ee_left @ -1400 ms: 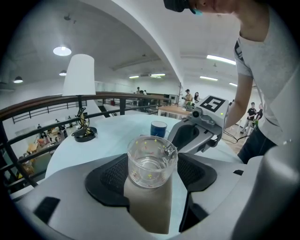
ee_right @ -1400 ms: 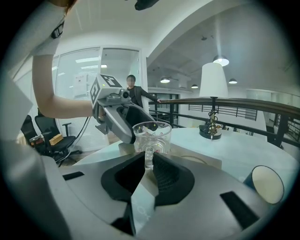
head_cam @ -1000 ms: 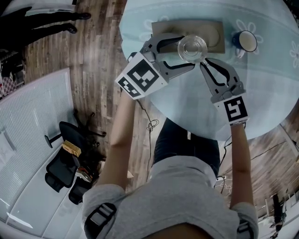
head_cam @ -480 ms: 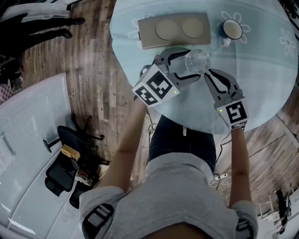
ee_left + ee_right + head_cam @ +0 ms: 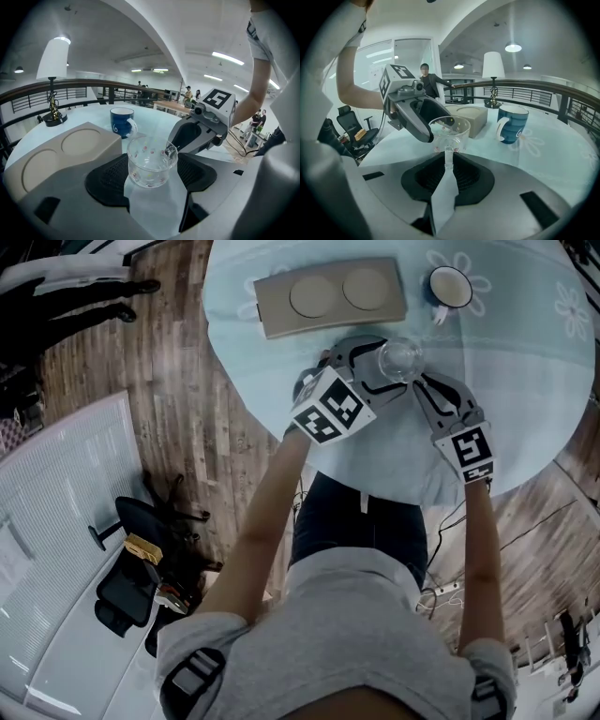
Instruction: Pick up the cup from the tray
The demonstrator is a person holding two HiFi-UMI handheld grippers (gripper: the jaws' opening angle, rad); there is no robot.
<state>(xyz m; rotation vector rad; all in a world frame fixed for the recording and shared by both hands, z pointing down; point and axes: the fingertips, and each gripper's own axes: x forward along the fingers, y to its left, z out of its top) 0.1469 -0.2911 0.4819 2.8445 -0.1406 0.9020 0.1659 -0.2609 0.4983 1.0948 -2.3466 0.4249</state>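
Observation:
The clear glass cup (image 5: 400, 359) with coloured dots is off the beige tray (image 5: 272, 317), over the round table just in front of it. My left gripper (image 5: 390, 365) is shut on the cup's body (image 5: 151, 161), with a black pad against each side. From the other side, my right gripper (image 5: 418, 381) is shut on the cup's thin handle (image 5: 448, 151). The right gripper's fingers (image 5: 187, 136) reach the cup's rim in the left gripper view. Whether the cup's base touches the table, I cannot tell.
A blue mug (image 5: 449, 285) stands right of the tray, seen too as the mug (image 5: 513, 124). The tray has two round recesses (image 5: 84, 140). A lamp (image 5: 493, 79) stands at the table's far edge. An office chair (image 5: 131, 568) and wooden floor lie left of the table.
Both grippers have carried the cup off the tray's right recess and toward me, to a spot over the table in front of the tray.

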